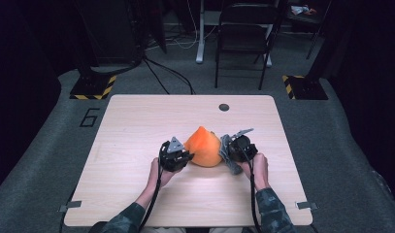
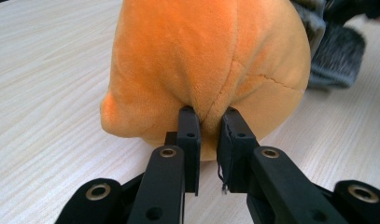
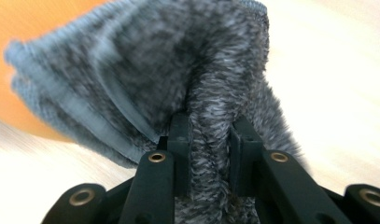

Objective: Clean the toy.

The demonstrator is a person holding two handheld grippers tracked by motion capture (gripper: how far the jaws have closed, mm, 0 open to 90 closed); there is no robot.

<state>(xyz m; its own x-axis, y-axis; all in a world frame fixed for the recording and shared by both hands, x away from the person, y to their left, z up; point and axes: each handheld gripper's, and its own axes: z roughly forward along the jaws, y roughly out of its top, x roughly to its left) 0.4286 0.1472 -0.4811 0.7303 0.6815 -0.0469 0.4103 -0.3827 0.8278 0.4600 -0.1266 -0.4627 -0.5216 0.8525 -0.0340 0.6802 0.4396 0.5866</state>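
An orange plush toy (image 1: 203,147) sits on the wooden table (image 1: 137,121), between my two grippers. My left gripper (image 1: 181,158) is at its left side, shut on a fold of the orange plush (image 2: 211,70), pinched between the pads (image 2: 189,128). A grey fuzzy cloth piece (image 1: 226,151) lies against the toy's right side. My right gripper (image 1: 234,151) is shut on that grey cloth (image 3: 178,79), which bunches up between its fingers (image 3: 180,135). The orange toy (image 3: 33,18) shows blurred behind the cloth.
A round hole (image 1: 224,107) is in the table near its far edge. A black folding chair (image 1: 243,34) and a white post (image 1: 201,34) stand on the floor beyond the table. Yellow-black striped bases (image 1: 94,87) flank the far corners.
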